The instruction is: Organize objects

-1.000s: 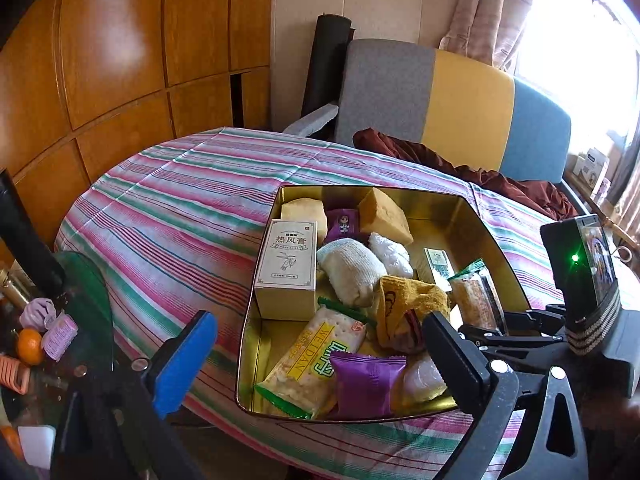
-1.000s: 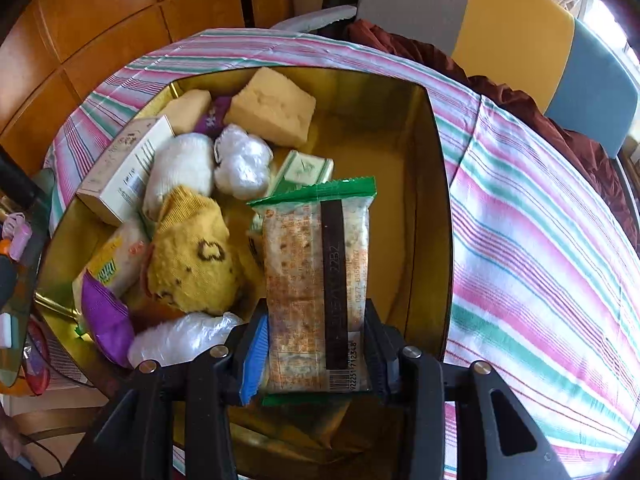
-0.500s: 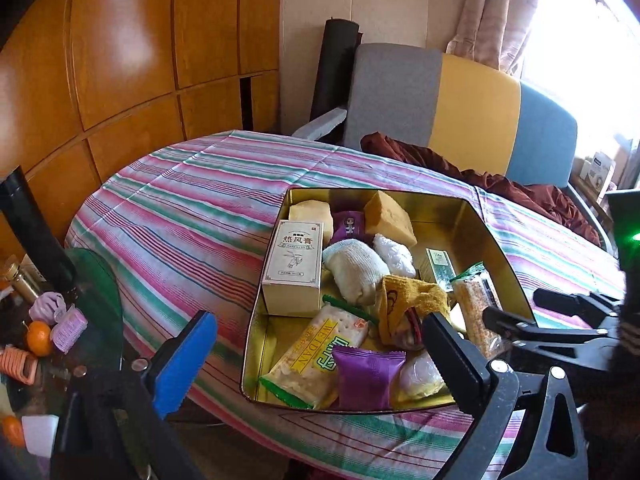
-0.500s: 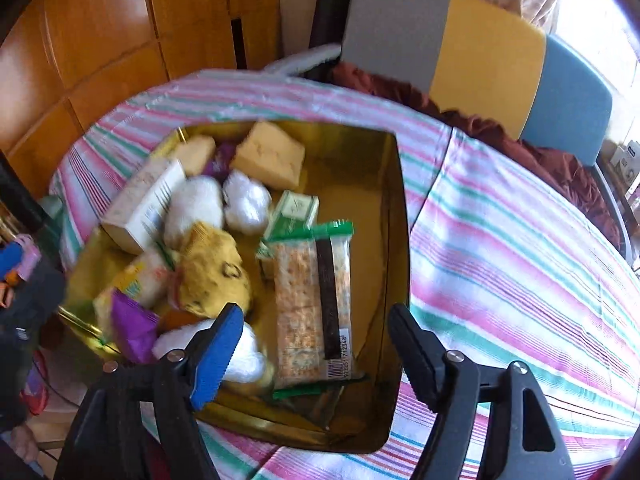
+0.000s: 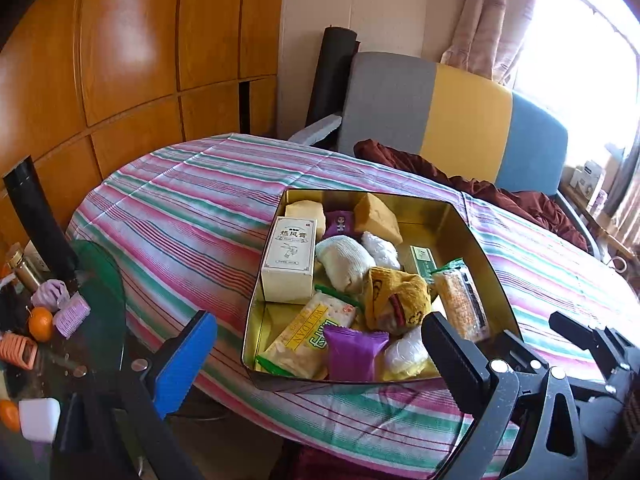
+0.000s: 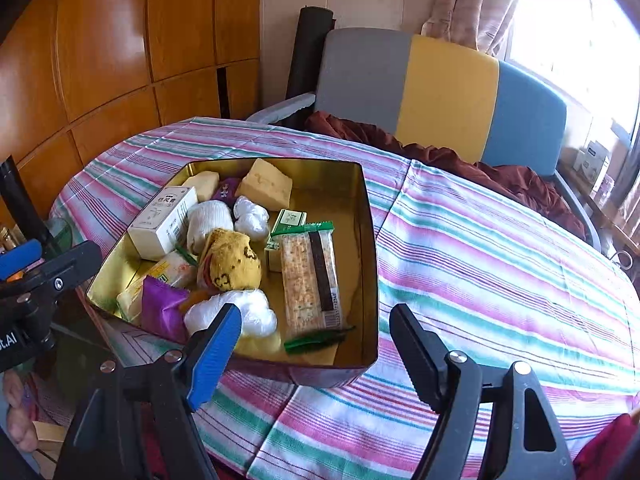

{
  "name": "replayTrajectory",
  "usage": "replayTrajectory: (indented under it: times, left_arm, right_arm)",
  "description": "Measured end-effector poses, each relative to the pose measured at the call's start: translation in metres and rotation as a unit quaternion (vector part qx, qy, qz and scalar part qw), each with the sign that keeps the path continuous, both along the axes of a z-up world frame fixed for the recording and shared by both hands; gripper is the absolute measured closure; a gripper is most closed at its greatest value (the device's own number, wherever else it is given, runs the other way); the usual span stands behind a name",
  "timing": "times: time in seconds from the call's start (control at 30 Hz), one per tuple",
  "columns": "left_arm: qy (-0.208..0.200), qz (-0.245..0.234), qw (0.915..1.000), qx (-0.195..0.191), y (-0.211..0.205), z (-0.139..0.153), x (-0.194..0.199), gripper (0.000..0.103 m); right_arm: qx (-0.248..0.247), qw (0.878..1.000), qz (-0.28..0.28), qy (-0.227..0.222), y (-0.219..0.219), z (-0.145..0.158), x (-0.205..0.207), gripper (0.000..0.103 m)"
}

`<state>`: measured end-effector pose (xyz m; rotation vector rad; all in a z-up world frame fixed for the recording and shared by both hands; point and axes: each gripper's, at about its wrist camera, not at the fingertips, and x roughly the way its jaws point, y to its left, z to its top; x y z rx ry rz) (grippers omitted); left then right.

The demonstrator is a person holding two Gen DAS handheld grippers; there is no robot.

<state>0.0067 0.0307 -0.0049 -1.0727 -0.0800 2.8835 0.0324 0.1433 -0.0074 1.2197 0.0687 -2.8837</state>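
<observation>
A gold tin (image 6: 370, 240) sits on the striped tablecloth, packed with snacks and small items. A clear cracker pack (image 6: 310, 276) with green ends lies flat at its right side, beside a yellow sock (image 6: 234, 264), a white box (image 6: 164, 220) and a purple packet (image 6: 160, 312). My right gripper (image 6: 316, 314) hovers above the tin's near rim, its jaws opening with nothing between them. In the left wrist view, my left gripper (image 5: 316, 328) stands open and bare before the tin (image 5: 472, 216), the cracker pack (image 5: 460, 304) just past its black finger.
A grey, yellow and blue chair (image 6: 440, 88) with a dark red cloth (image 6: 460, 160) stands behind the table. Wood panelling lines the left. A glass side table (image 5: 100, 280) at the left holds oranges, hair rollers and small bottles.
My right gripper let go of the cracker pack, which now lies in the tin, then opened wide and drew back and up. The left gripper backed off a little.
</observation>
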Motion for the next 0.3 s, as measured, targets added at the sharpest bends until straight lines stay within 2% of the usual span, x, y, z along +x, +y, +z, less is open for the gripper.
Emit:
replayTrajectory:
  times: [0.3]
  left_arm:
    - [0.014, -0.008, 0.9998, -0.007, 0.003, 0.0019, 0.0054, 0.0]
  right_arm:
    - [0.002, 1.0, -0.001, 0.007, -0.0015, 0.0005, 0.002, 0.025]
